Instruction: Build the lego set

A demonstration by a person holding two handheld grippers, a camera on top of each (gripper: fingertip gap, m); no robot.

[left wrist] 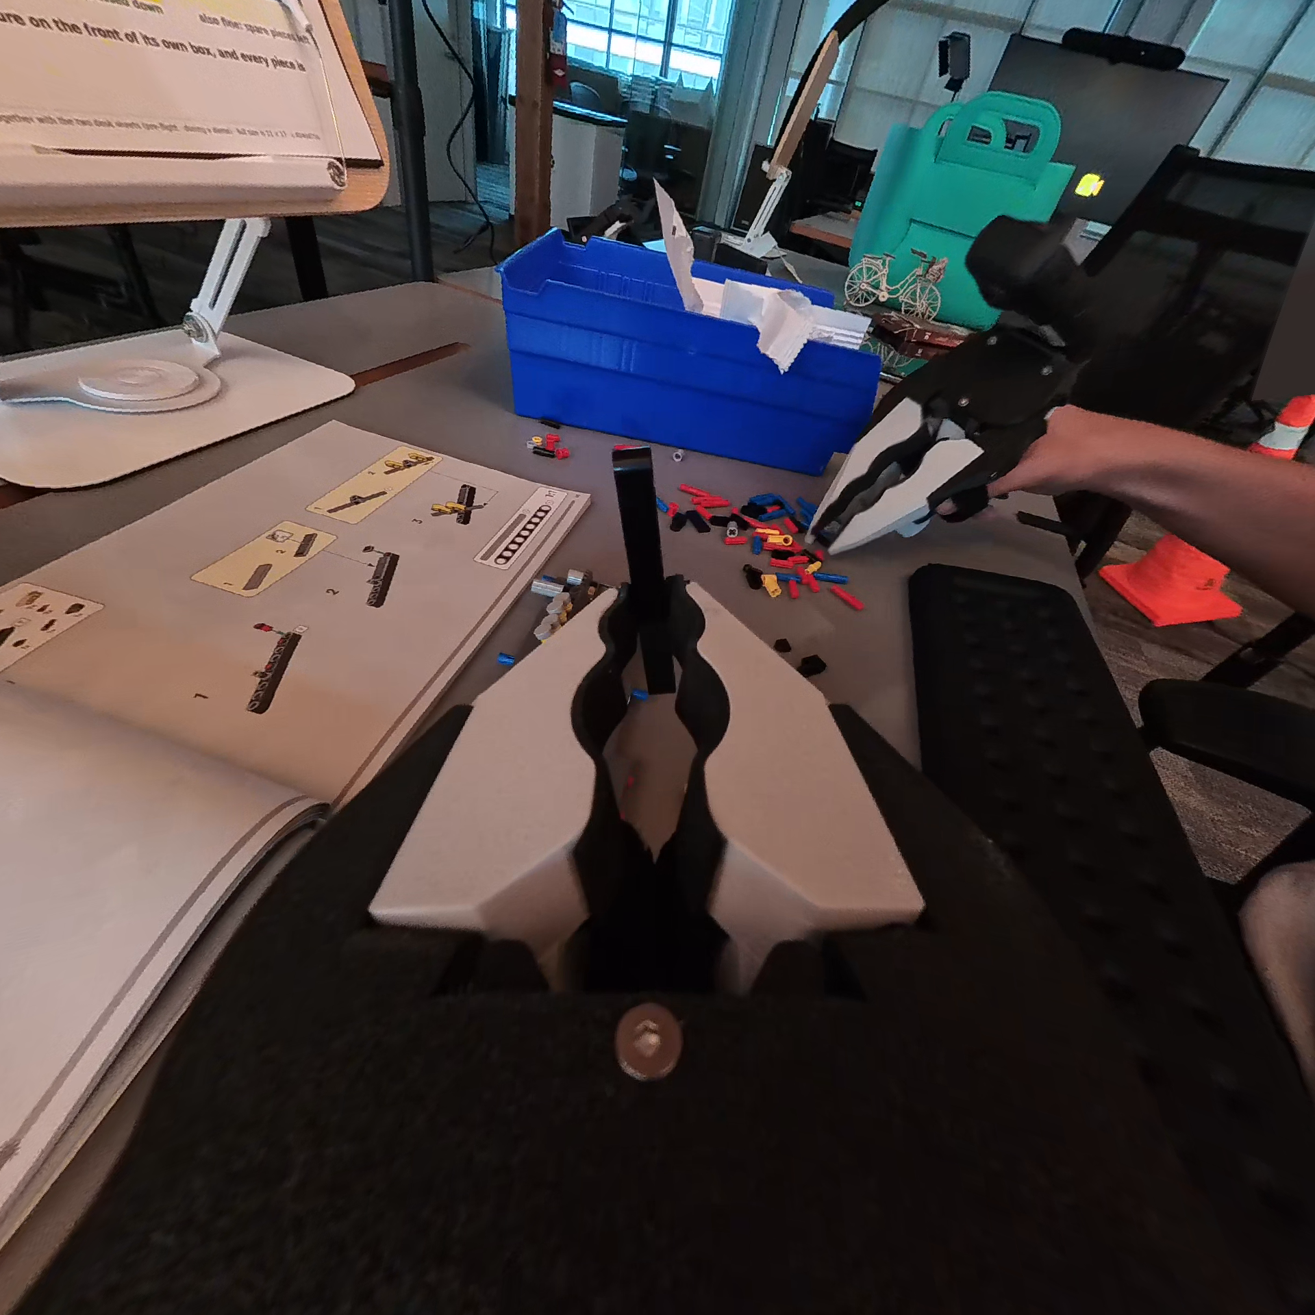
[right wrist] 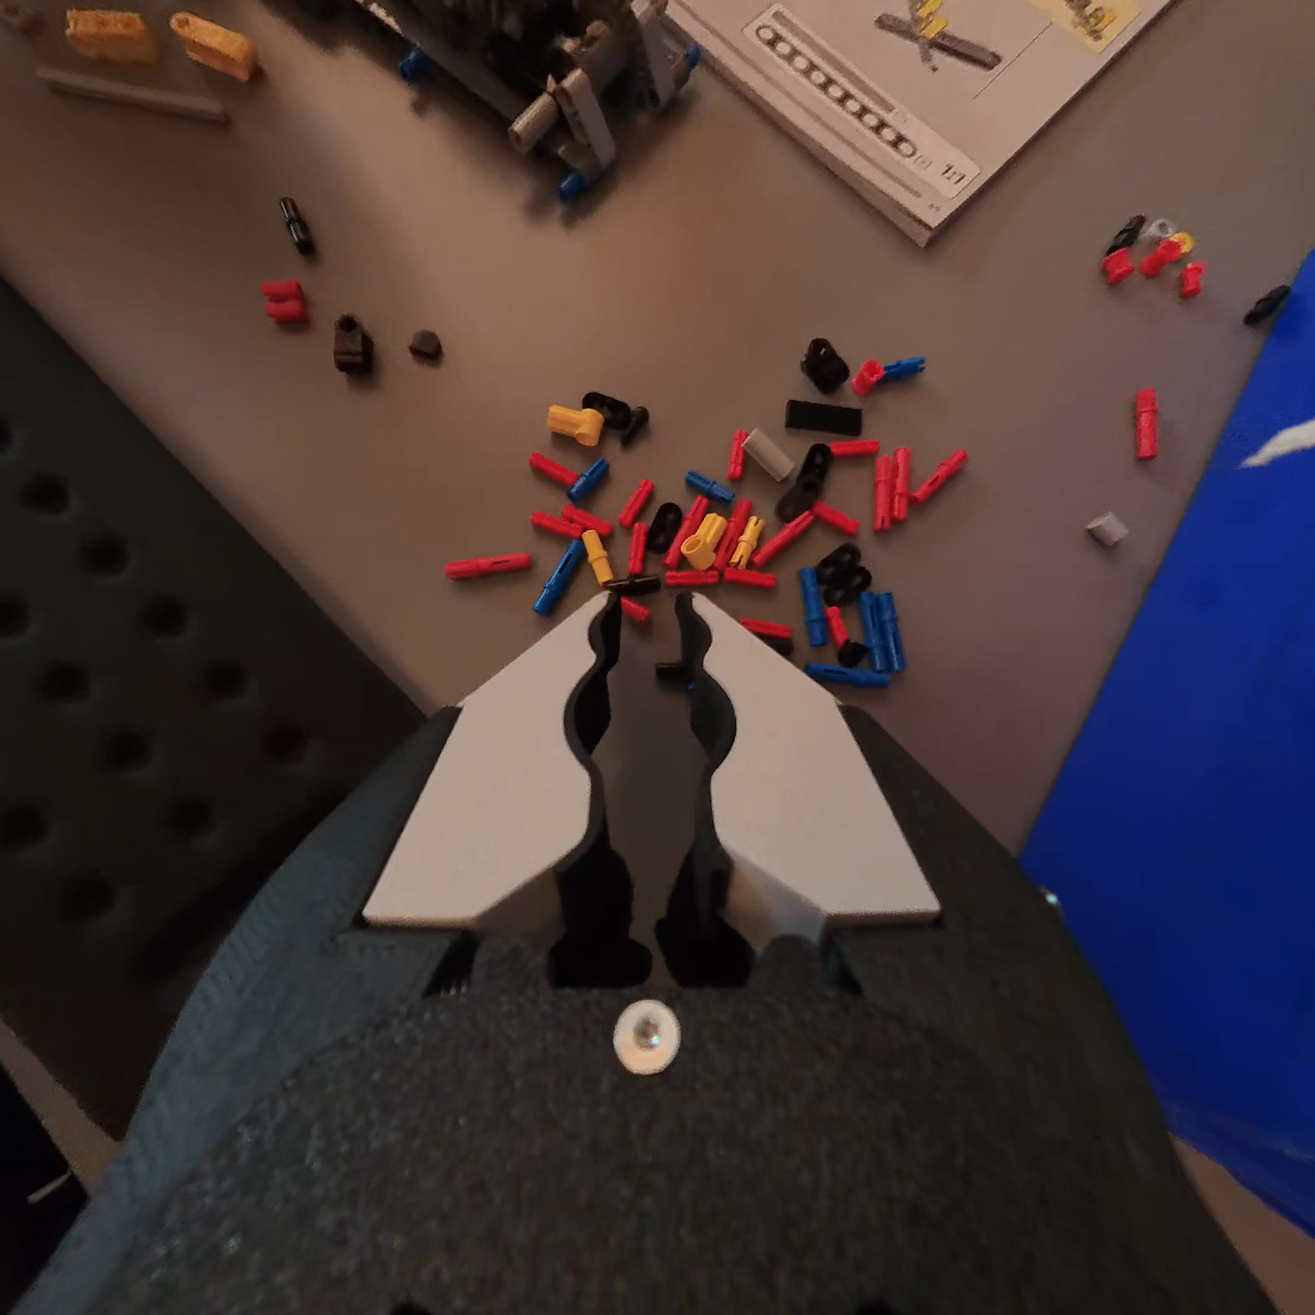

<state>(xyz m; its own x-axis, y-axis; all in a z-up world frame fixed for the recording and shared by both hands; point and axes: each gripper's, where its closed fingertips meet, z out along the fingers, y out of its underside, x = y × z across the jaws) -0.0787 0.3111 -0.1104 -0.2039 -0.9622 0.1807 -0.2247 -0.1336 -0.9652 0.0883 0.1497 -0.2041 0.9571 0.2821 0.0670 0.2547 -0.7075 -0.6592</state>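
Observation:
My left gripper (left wrist: 646,594) is shut on a long black beam (left wrist: 637,526) that stands upright out of its fingertips, above the table. A partly built grey assembly (left wrist: 558,601) lies just behind its left finger; it also shows in the right wrist view (right wrist: 569,99). My right gripper (right wrist: 646,605) is open, low over a pile of red, blue, yellow and black pins (right wrist: 711,541). A short black pin (right wrist: 633,583) lies just ahead of its tips. In the left wrist view the right gripper (left wrist: 825,534) points down into the same pile (left wrist: 768,541).
An open instruction booklet (left wrist: 284,605) lies at the left, its corner in the right wrist view (right wrist: 889,107). A blue bin (left wrist: 676,370) with white paper stands behind the pile. A black perforated mat (left wrist: 1032,783) lies at the right. A white stand (left wrist: 142,384) sits far left. Yellow pieces (right wrist: 213,46) lie apart. One gripper's finger ends stand about 25 centimetres off the other's.

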